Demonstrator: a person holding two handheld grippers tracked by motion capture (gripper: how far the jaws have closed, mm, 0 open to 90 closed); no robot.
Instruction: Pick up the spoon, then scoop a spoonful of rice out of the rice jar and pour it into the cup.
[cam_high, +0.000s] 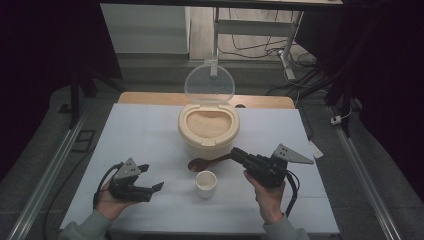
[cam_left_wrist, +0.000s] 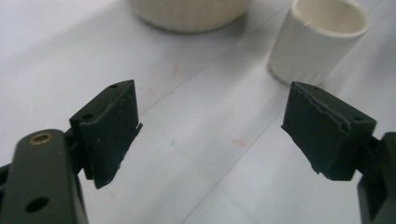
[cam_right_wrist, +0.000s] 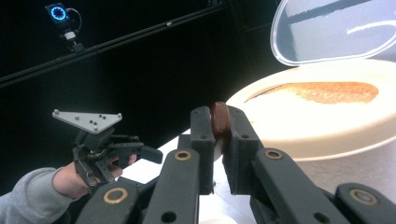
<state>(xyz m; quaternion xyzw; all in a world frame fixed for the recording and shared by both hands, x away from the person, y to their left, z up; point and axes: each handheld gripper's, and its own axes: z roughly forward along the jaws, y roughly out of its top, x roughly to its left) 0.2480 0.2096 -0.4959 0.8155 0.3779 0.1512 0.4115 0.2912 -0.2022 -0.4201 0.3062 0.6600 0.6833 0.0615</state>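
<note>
Nearest, the left gripper (cam_left_wrist: 210, 135) has its fingers spread, empty, aimed at the cup (cam_high: 206, 183) at lower centre. The right gripper (cam_right_wrist: 219, 140) pinches the spoon (cam_high: 207, 162) handle; scooping rice (cam_high: 207, 123) likely follows.

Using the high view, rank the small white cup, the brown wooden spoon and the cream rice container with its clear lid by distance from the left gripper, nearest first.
1. Small white cup, just right of the left gripper.
2. Brown wooden spoon, beyond the cup, its handle in the right gripper.
3. Cream rice container, farthest back at table centre, clear lid raised.
</note>
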